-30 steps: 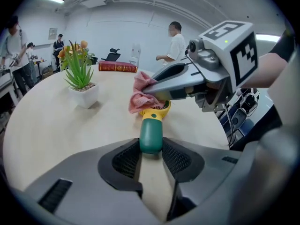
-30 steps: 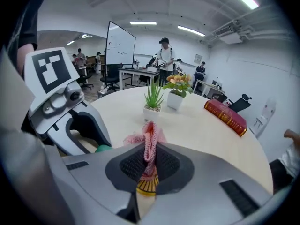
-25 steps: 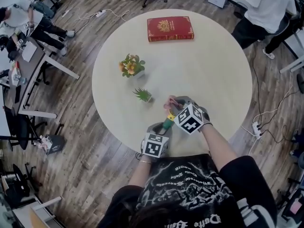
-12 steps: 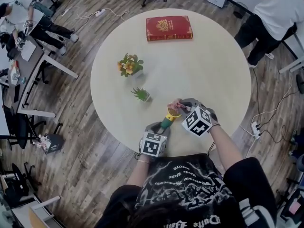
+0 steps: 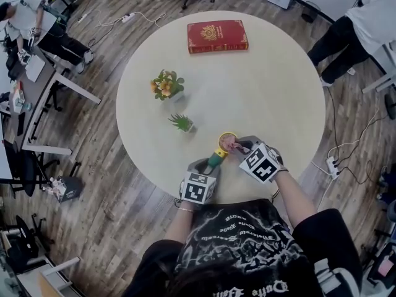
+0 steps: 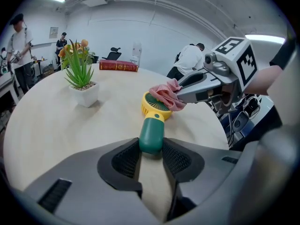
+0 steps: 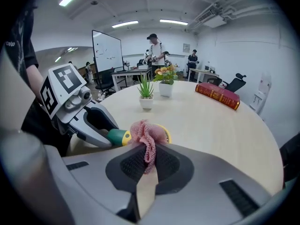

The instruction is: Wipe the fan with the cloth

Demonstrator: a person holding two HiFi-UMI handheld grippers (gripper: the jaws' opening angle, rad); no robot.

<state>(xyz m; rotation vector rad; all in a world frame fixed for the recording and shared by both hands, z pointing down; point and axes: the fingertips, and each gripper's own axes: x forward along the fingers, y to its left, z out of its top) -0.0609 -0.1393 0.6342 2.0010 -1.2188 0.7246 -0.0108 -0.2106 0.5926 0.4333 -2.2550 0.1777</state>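
The left tongs point(image 6: 151, 150) clamp the handheld fan point(image 6: 154, 114) by its green handle; the right tongs point(image 7: 147, 162) pinch the pink cloth point(image 7: 145, 134) against its yellow head, above the round tabletop point(image 5: 266, 85).

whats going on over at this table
A person is cleaning a small hand fan with a claw tool in each hand. The left claw is clamped on the fan's green handle. The right claw pinches a pink cloth and has it pressed against the fan's round yellow head. This is at the near edge of a round table; a red book, a small green plant and a pot of flowers sit further back.
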